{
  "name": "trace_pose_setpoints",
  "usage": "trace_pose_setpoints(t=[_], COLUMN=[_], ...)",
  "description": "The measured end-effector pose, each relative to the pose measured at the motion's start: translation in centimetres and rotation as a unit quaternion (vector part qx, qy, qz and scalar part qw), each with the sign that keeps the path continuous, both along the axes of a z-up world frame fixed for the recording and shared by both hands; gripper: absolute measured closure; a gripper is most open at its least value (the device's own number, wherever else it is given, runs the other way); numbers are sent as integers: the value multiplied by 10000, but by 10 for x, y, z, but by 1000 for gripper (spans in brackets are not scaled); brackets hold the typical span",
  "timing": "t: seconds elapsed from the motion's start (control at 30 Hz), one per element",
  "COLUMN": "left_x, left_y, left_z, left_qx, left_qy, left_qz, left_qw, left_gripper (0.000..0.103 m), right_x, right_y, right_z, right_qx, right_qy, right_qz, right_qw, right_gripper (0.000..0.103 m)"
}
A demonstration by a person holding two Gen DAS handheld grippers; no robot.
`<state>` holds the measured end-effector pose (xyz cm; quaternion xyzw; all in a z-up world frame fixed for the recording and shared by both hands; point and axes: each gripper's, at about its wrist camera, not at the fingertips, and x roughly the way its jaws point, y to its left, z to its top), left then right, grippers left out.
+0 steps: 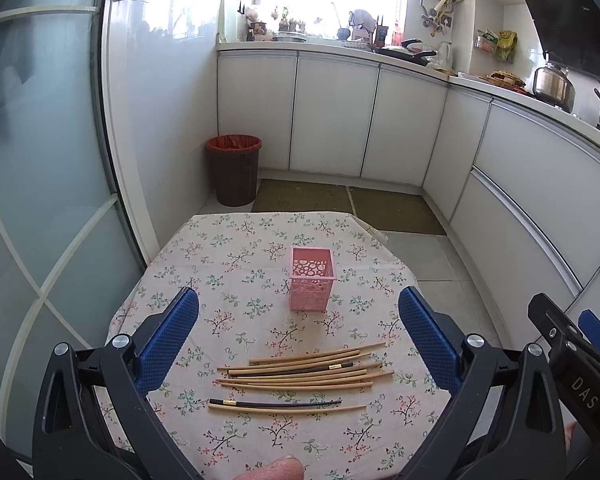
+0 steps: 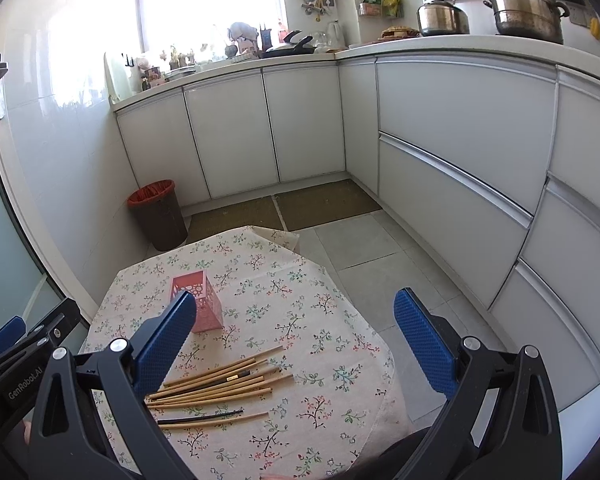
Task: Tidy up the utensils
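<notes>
Holding both tools above the near edge of the tabletop (image 1: 188, 256), I am cataloguing what is laid out, with every place given relative to the pink holder (image 1: 311, 278).

- Pink holder: a square perforated basket, standing upright near the middle of the floral cloth, and from what shows of its inside, nothing is in it.
- Chopstick pile (image 1: 304, 372): mostly pale bamboo sticks with one dark stick among them, lying roughly parallel and crosswise, nearer to me than the holder and apart from it.
- Loose pair (image 1: 276, 405): one dark stick and one pale stick side by side, nearer to me again than the pile.
- Left gripper (image 1: 298, 336): fingers spread wide, holding nothing, hovering over the pile on my side of the holder.
- Right gripper (image 2: 296, 340): fingers likewise wide apart and empty, hanging to the right of the holder, with the pile showing beneath its left finger.

Judging the step in hand: I am lining up for a first pick, none being in the holder yet. To do it well, I am thinking of closing across a stick near one end, taking one or few so they do not fan out, tipping them upright, and lowering them straight in. The light holder may tip if nudged sideways.
</notes>
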<state>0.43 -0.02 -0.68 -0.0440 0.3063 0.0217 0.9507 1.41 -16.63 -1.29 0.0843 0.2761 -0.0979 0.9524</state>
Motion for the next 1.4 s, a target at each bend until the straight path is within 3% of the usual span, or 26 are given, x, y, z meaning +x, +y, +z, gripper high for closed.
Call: trace_pose_setpoints(t=[0.1, 0.2, 0.37, 0.47, 0.6, 0.77, 0.83, 0.97, 1.03, 1.17, 1.23, 1.4], left_x=[9, 30, 74, 98, 123, 158, 172, 195, 205, 219, 222, 232], left_y=[3, 6, -11, -30, -57, -95, -113, -146, -156, -165, -167, -169], left_z=[-7, -25, -80, -123, -165, -192, -204, -236, -249, -266, -273, -279], left_qx=[-63, -10, 554, 977, 1213, 1601, 1811, 2375, 2583, 2438, 2595, 2531], left_qy=[180, 592, 1573, 2156, 2744, 3208, 3351, 3732, 3855, 4184, 4220, 4246], left_qz=[2, -117, -719, -1160, -1689, -2257, -2560, -3147, -3242, -3447, -3504, -3856], left_qw=[9998, 9982, 9834, 9646, 9389, 9058, 8884, 8398, 8243, 8041, 7949, 7791], left_gripper=[7, 7, 7, 7, 7, 7, 7, 8, 14, 37, 42, 48], right_x=[6, 17, 33, 43, 53, 65, 69, 73, 75, 79, 82, 89], right_y=[-6, -19, -49, -65, -90, -119, -127, -141, -146, -153, -154, -148], right_z=[-7, -26, -67, -90, -114, -138, -147, -161, -168, -178, -181, -187], right_qx=[193, 690, 1445, 1755, 2272, 2764, 2862, 3003, 3054, 3101, 3108, 2967], right_qy=[166, 550, 1184, 1447, 1652, 1805, 1860, 1952, 2001, 2079, 2114, 2220], right_qz=[76, 91, -117, -247, -456, -638, -723, -891, -939, -1014, -1009, -1018], right_qw=[9996, 9961, 9823, 9735, 9586, 9418, 9372, 9294, 9262, 9221, 9211, 9232], right_gripper=[7, 7, 7, 7, 7, 7, 7, 7, 7, 7, 7, 7])
